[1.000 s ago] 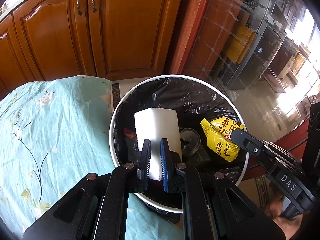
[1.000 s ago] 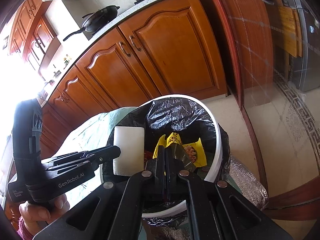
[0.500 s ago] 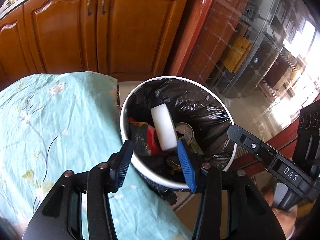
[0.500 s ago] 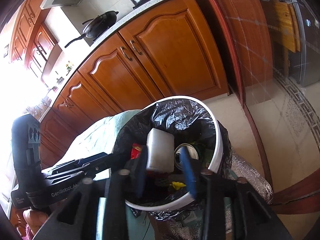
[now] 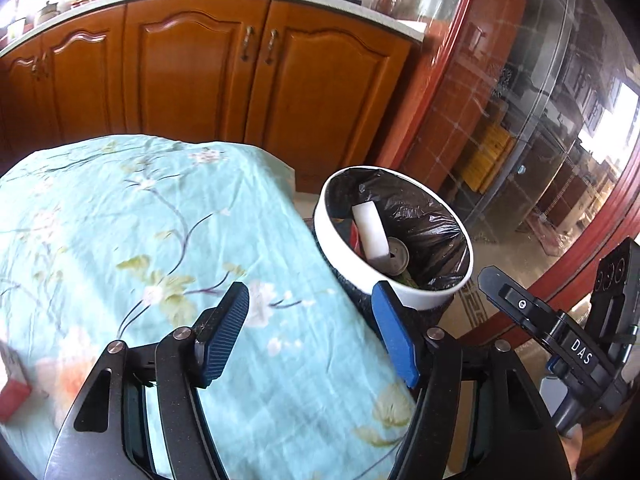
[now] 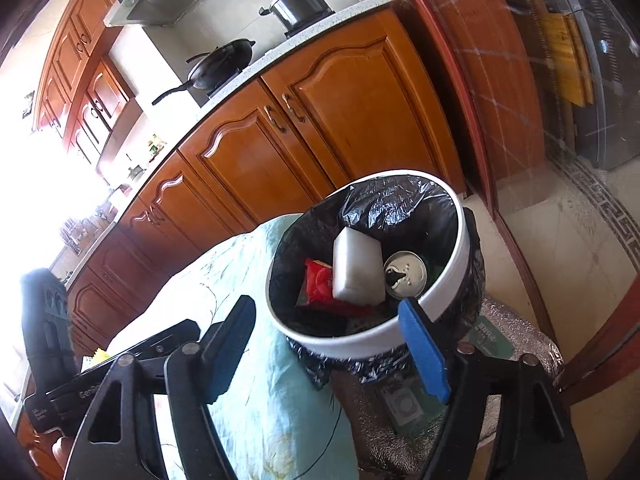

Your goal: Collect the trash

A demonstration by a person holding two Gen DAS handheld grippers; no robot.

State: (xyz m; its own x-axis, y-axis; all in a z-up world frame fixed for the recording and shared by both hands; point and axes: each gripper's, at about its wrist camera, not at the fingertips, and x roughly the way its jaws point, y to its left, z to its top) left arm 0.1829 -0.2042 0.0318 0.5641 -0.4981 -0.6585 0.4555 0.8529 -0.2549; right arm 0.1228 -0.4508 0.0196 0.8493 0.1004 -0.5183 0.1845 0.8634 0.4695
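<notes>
A: From the left wrist, the left gripper hung over the floral turquoise tablecloth, jaws opening on nothing. The white round bin with black liner stood just beside the cloth, a white foam block inside.

B: From the right wrist, the right gripper was opening too, empty. In the bin: block, silver can, red wrapper. Likely mostly done; something red remained at the cloth's edge.
</notes>
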